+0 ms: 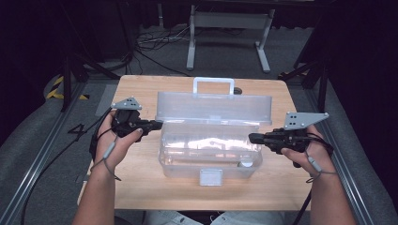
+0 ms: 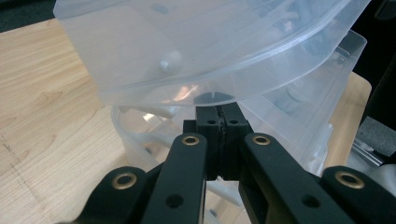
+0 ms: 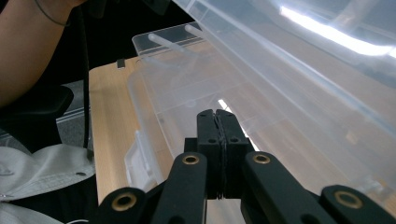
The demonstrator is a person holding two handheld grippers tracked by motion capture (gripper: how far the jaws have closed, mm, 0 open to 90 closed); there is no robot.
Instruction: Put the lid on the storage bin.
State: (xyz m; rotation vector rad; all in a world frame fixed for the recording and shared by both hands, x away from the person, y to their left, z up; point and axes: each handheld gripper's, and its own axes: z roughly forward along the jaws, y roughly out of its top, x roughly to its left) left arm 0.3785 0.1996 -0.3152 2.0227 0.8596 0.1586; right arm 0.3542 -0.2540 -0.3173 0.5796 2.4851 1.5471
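Centrally, half-open clear box (image 1: 211,150), seemingly empty, between two pressed-together hand-held grippers (image 1: 157,124) (image 1: 253,138).

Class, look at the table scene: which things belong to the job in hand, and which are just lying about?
Part of the job:
- clear plastic box
- its raised lid
- left claw, shut, at the lid's edge
- right claw, shut, at the box's right end

Just lying about:
- cables on the floor
- metal stand behind the table

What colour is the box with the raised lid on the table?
The box is clear, colourless plastic, slightly frosted; the high view shows it best.
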